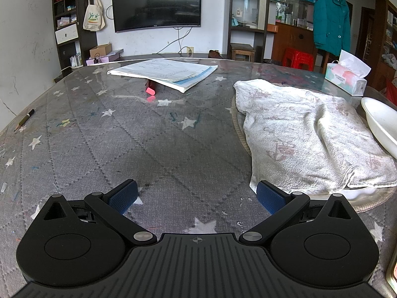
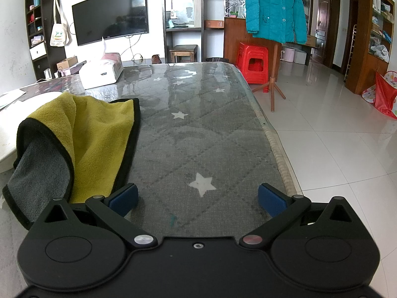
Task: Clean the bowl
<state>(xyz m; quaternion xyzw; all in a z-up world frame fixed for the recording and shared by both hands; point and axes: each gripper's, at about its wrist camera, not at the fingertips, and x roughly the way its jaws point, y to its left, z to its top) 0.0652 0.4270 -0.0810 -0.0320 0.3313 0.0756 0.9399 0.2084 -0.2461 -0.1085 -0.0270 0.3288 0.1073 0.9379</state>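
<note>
While the white bowl [image 1: 382,124] sits at the far right edge of my left wrist view, I see it touching the right side of a rumpled white towel [image 1: 305,136] spread on the table [image 1: 124,136]. On my right wrist view the bowl [image 2: 6,136] shows only as a pale rim at the left edge, with a yellow-and-grey cloth [image 2: 82,144] draped over it and trailing down onto the tabletop.

My left gripper [image 1: 197,196] hangs over bare tabletop with its blue pads spread wide and nothing between them; the towel's near corner lies just beside its right pad. My right gripper [image 2: 198,197] is likewise spread wide and empty, the cloth's hem lying just beside its left pad.

Farther out, I see a tissue box [image 1: 347,79] beyond the towel, a stack of papers [image 1: 166,73] with a red marker [image 1: 150,88] just in front of it, and a pencil [image 1: 24,120] near the left table edge. A teal jacket [image 2: 275,7] hangs on a stand beside red stools [image 2: 253,62].
</note>
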